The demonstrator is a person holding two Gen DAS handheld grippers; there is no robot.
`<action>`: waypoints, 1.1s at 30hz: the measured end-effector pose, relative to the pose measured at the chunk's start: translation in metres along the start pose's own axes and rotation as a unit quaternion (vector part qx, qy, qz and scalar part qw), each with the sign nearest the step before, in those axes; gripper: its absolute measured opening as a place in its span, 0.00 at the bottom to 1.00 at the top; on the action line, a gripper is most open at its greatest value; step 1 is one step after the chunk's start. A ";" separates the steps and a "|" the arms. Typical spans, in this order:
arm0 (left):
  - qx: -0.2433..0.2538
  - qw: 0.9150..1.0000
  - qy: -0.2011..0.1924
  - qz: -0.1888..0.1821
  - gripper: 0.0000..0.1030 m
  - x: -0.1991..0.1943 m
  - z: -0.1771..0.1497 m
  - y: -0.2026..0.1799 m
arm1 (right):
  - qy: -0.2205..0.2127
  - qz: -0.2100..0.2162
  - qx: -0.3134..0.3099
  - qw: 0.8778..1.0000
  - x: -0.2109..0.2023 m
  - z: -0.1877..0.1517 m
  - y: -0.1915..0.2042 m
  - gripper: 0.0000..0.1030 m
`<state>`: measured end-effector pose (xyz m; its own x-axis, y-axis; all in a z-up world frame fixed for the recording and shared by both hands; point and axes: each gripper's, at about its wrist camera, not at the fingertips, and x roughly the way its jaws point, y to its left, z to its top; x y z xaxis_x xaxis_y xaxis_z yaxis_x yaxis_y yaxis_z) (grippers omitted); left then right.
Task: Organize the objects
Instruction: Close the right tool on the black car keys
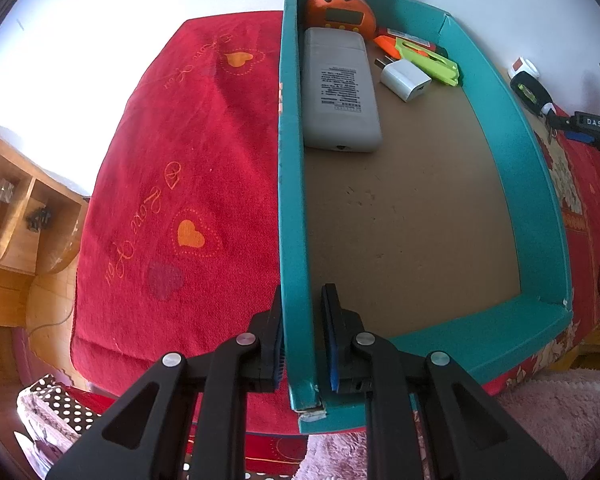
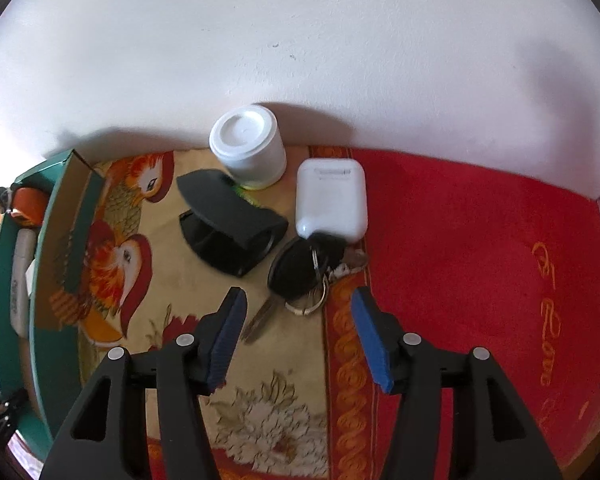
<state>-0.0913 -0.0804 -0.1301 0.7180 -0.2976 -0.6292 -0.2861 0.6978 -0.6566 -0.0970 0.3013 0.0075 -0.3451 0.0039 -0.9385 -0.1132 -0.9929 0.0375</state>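
The left hand-held gripper [image 1: 302, 336] angles downward, clamped on the near left wall of the teal box [image 1: 540, 208]. The right hand-held gripper [image 2: 298, 332] points steeply down, jaws half open and empty, above the keys [image 2: 296, 268] on the surface [image 2: 460, 240].

Remote [image 1: 340, 88] in box [image 1: 540, 208] along left wall — charger [image 1: 405, 79] right of it

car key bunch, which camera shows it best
The right wrist view: the car key bunch lies whole, close ahead of the open right claw. The left wrist view shows it only small and warped at the right edge, beyond the teal box.
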 end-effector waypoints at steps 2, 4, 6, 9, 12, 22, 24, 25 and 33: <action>-0.001 1.000 -0.001 0.000 0.13 0.000 0.001 0.001 | 0.000 -0.006 -0.014 1.000 0.004 0.004 0.002 0.54; -0.002 1.000 -0.001 0.000 0.13 0.000 0.001 0.002 | 0.003 -0.005 -0.020 1.000 0.008 0.007 0.004 0.54; -0.002 1.000 -0.002 0.000 0.13 0.001 0.003 0.001 | 0.005 0.001 -0.017 1.000 0.011 0.010 0.003 0.54; -0.003 1.000 -0.002 0.000 0.13 0.001 0.003 0.000 | 0.008 0.007 -0.010 1.000 0.013 0.013 0.001 0.51; -0.003 1.000 -0.003 0.001 0.13 0.000 0.003 0.000 | 0.011 0.011 -0.008 1.000 0.012 0.013 -0.002 0.35; 0.000 1.000 -0.003 -0.004 0.13 0.001 0.004 -0.002 | 0.019 0.060 -0.027 0.998 0.000 -0.001 0.001 0.22; 0.000 1.000 -0.004 -0.005 0.13 0.000 0.004 -0.002 | 0.025 0.061 -0.043 0.997 -0.001 -0.008 0.007 0.22; 0.000 1.000 -0.004 -0.005 0.13 0.000 0.003 -0.002 | 0.027 0.059 -0.048 0.997 -0.001 -0.010 0.009 0.22; 0.000 1.000 -0.006 -0.006 0.13 -0.001 0.001 -0.001 | 0.009 0.015 -0.011 1.000 -0.006 0.006 0.006 0.31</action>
<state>-0.0912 -0.0802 -0.1279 0.7292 -0.2973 -0.6164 -0.2779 0.6944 -0.6637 -0.1012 0.2956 0.0154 -0.3316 -0.0275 -0.9430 -0.0832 -0.9948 0.0583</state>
